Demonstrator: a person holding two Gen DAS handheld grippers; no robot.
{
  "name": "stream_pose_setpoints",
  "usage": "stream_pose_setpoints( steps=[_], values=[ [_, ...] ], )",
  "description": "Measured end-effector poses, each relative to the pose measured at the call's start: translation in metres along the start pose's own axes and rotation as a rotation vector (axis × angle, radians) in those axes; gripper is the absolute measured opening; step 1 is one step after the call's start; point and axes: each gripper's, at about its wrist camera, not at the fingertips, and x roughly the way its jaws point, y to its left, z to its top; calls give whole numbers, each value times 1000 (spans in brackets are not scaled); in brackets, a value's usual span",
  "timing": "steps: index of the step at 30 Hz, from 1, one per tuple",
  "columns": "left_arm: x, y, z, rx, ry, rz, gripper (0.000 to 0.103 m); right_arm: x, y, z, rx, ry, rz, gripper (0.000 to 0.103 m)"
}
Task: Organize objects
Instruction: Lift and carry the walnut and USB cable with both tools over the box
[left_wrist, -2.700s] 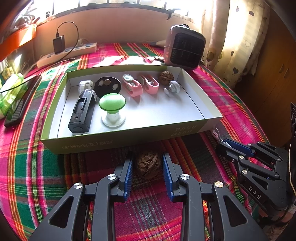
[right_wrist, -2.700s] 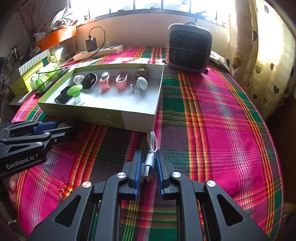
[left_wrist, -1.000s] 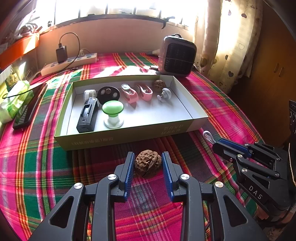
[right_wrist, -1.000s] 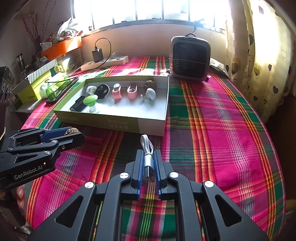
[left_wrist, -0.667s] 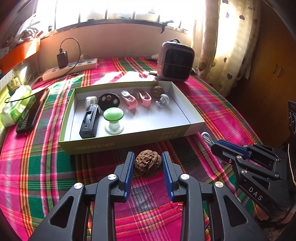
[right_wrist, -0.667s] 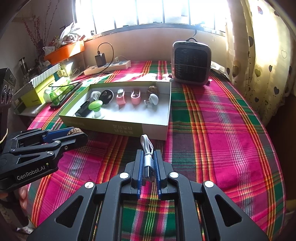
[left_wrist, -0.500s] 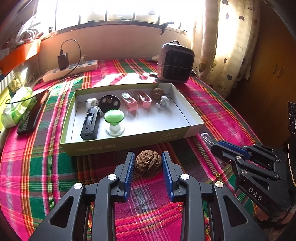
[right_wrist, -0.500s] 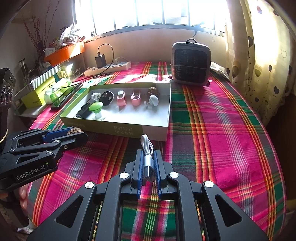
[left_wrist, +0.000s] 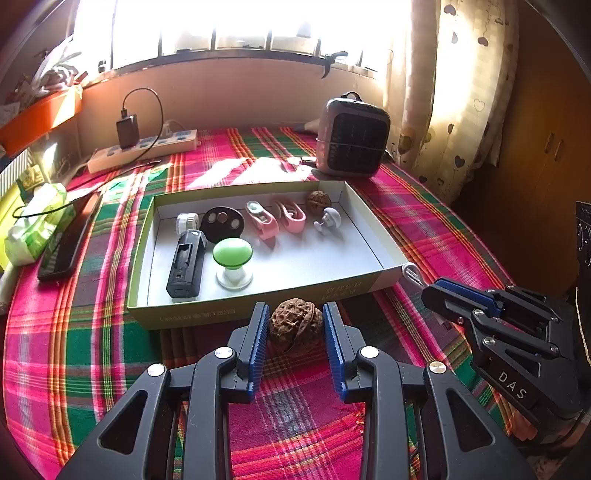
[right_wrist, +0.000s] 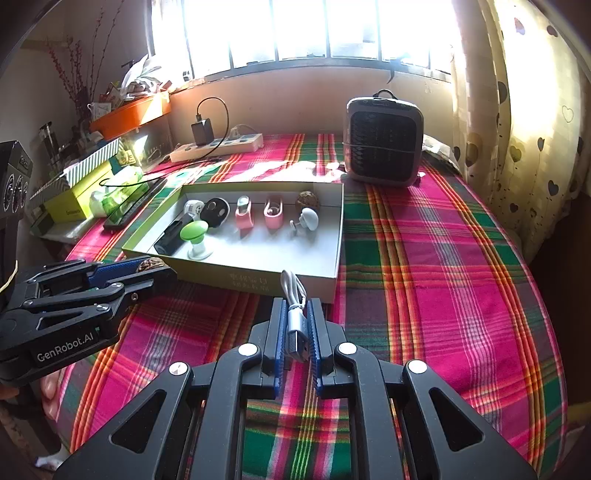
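Observation:
My left gripper (left_wrist: 295, 321) is shut on a brown walnut (left_wrist: 295, 325), held above the plaid cloth just in front of the green-sided box (left_wrist: 236, 314). My right gripper (right_wrist: 295, 317) is shut on a coiled white USB cable (right_wrist: 295, 314), its metal plug pointing back between the pads, near the box's front right corner (right_wrist: 325, 284). The box holds a black device (left_wrist: 186, 264), a green-capped knob (left_wrist: 232, 258), a black disc (left_wrist: 222, 223), two pink clips (left_wrist: 277, 218), a second walnut (left_wrist: 318, 200) and a white hook (left_wrist: 328, 218). In the left wrist view the right gripper (left_wrist: 432, 291) shows at the right.
A grey heater (right_wrist: 384, 144) stands behind the box at the far right. A power strip with a charger (left_wrist: 147, 146) lies along the back wall. A phone (left_wrist: 68, 243) and a green packet (left_wrist: 37, 221) lie left of the box. Plaid cloth (right_wrist: 443, 277) spreads to the right.
Both grippers have drawn back and up a little from the box, each keeping hold of its object. Earlier the walnut and cable lay on the cloth.

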Motion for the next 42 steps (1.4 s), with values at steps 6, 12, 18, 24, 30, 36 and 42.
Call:
stream_pose_setpoints(
  steps=[6, 12, 18, 24, 30, 36, 42],
  values=[
    [1, 0, 5, 1, -8, -13, 28, 2, -1, 6, -3, -3, 1, 13],
    [5, -1, 13, 7, -16, -27, 28, 6, -1, 17, -9, -13, 3, 13],
    [12, 0, 23, 3, -16, -28, 28, 16, -3, 30, -12, -8, 14, 13],
    [22, 3, 31, 1, -6, -23, 28, 28, -3, 40, -24, 4, 14, 13],
    [33, 6, 36, -1, 4, -15, 28, 42, -2, 49, -46, 25, 15, 13],
    [42, 7, 38, -3, 16, -12, 28, 54, -3, 55, -48, 40, 27, 13],
    [51, 6, 42, 4, 26, -14, 28, 69, -8, 61, -48, 73, 69, 13]
  ],
)
